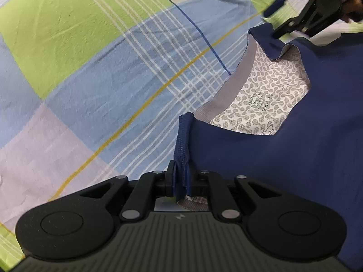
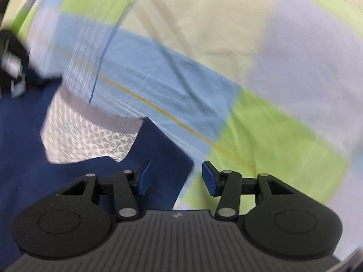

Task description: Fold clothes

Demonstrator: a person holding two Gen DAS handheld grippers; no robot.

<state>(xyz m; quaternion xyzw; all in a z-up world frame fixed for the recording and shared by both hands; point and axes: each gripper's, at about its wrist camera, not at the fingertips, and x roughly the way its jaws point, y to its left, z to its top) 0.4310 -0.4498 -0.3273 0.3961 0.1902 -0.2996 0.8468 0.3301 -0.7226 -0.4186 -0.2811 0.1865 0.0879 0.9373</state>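
Left wrist view: the left claw (image 1: 181, 181) is pinching a bunched navy hem of the navy garment (image 1: 295, 154), which spreads to the right of that claw over the plaid sheet (image 1: 102, 72). Beyond the claw, the garment's open neck shows a grey band and a patterned white lining (image 1: 265, 95). Past the neck, the right claw (image 1: 272, 23) hovers at the far navy edge; whether it touches the cloth I cannot tell.

Right wrist view, blurred: the right claw (image 2: 177, 176) is spread, nothing between its 2 blue pads (image 2: 145, 176). The garment's edge lies just beneath and to its left, the lining (image 2: 90, 133) beyond.

To fold cleanly, the right claw should probably close on the opposite corner, matching the left's grip, so both lift evenly.

The sheet, in green, blue, lilac and cream blocks, lies fairly smooth; no more of the room shows.
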